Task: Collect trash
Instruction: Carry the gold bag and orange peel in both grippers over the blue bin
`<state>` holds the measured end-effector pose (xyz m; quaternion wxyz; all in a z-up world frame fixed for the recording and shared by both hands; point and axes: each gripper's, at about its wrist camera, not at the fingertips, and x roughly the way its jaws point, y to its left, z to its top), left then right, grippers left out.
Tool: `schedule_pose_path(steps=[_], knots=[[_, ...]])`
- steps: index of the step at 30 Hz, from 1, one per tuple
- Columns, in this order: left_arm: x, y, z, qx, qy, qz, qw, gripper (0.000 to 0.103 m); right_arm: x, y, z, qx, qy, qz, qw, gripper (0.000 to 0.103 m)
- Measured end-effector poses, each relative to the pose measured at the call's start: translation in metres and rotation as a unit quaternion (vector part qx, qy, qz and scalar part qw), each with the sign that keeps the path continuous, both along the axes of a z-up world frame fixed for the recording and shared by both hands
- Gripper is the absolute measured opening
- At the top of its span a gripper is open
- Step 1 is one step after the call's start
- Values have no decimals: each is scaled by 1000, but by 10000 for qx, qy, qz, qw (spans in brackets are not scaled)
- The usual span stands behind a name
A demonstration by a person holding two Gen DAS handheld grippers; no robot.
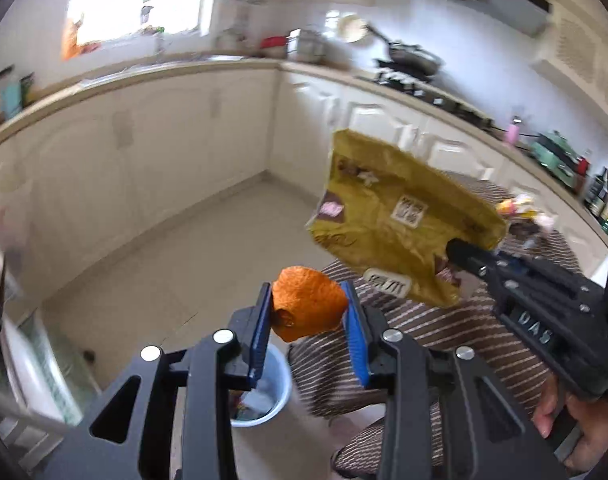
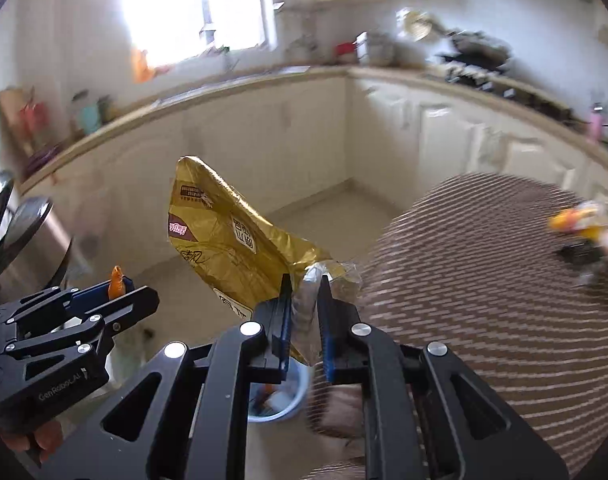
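Bin [image 1: 277, 384] half hidden behind left gripper [image 1: 310, 312], contents blurry. Left fingers clamp orange peel [image 1: 308, 304]; right gripper [image 2: 304, 308] fingers clamp gold wrapper [image 2: 231, 240]. Striped table [image 2: 504, 320] nearby.

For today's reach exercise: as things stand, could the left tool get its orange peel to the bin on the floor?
Probably yes. The left tool is shut on the orange peel, and the pale blue bin stands on open floor just below, beside the striped table. Nothing shows between them; the right tool holds its gold wrapper off to the side.
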<state>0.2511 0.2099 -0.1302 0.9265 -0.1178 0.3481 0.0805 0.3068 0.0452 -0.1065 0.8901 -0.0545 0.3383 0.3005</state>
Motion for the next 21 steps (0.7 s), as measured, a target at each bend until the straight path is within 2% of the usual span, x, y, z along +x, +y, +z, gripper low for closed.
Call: schedule_pose_path(steps=[7,16,21], knots=[[-4,58,-63,-398,490,411,9972,33,0,74,-70,-509,598,402,9961,11],[15,90,-146,-888,1106,510,9886,33,18,124,-158,-1175,1215,446,9846,11],[29,104,-189,-1062,1439,539,9824,33,33,143,-200,-1280,1615,446,9775,14]])
